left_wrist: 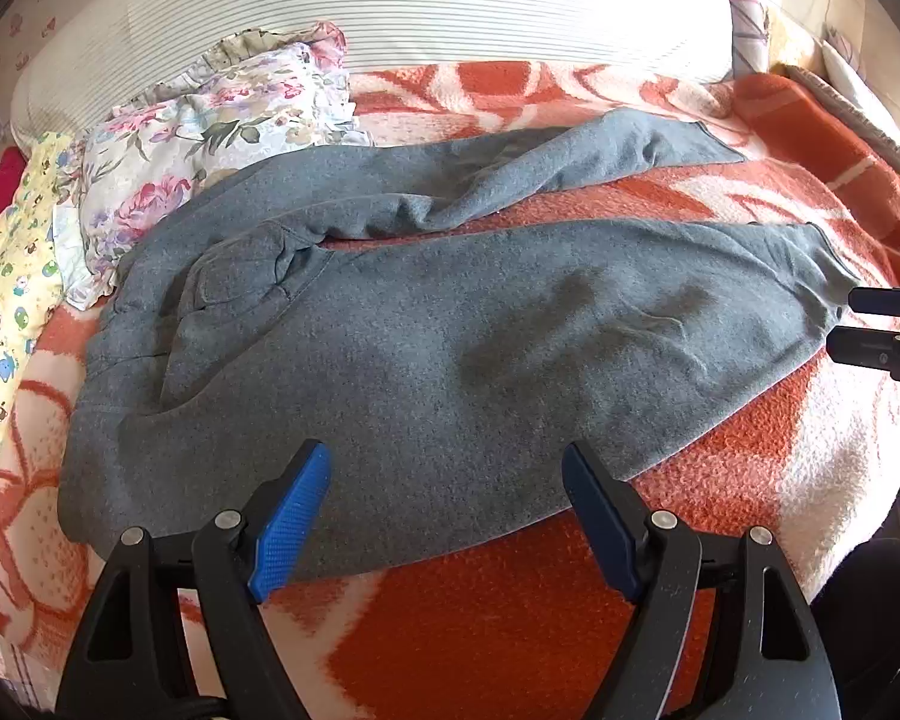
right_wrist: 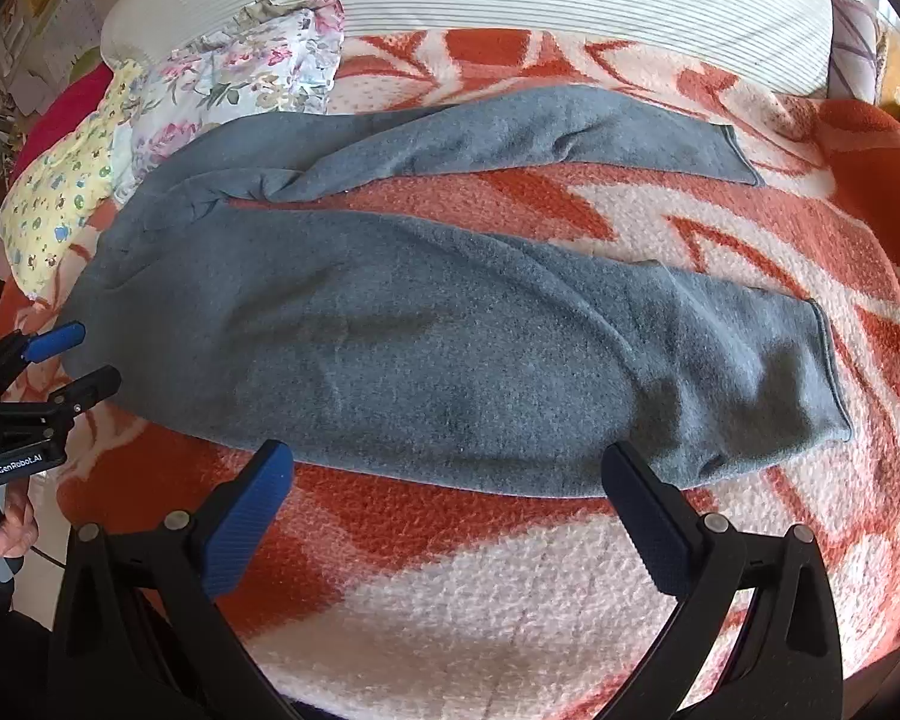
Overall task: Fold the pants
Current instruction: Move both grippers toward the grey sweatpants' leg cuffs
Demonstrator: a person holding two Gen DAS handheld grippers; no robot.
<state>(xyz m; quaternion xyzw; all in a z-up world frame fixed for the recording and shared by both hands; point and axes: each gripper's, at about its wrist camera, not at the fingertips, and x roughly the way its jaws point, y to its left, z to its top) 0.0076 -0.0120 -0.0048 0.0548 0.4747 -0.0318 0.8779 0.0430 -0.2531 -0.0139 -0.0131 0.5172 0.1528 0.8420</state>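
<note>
Grey fleece pants [left_wrist: 450, 324] lie spread on an orange and white blanket [left_wrist: 510, 612], waist at the left, the two legs running right and splayed apart. My left gripper [left_wrist: 447, 468] hovers open above the near edge of the seat, nothing between its blue pads [left_wrist: 291, 522]. In the right wrist view the same pants [right_wrist: 450, 348] fill the middle; my right gripper [right_wrist: 447, 468] stands open just in front of the near leg's lower edge, close to the cuff [right_wrist: 828, 372]. The left gripper [right_wrist: 75, 354] shows at that view's left edge, the right gripper [left_wrist: 870, 318] at the left wrist view's right edge.
Floral and yellow patterned pillows [left_wrist: 198, 138] lie against the waist end at the back left. A white striped bolster [left_wrist: 390, 12] runs along the back. A hand [right_wrist: 6, 534] holds the left gripper's handle. The blanket [right_wrist: 510, 618] lies bare in front of the pants.
</note>
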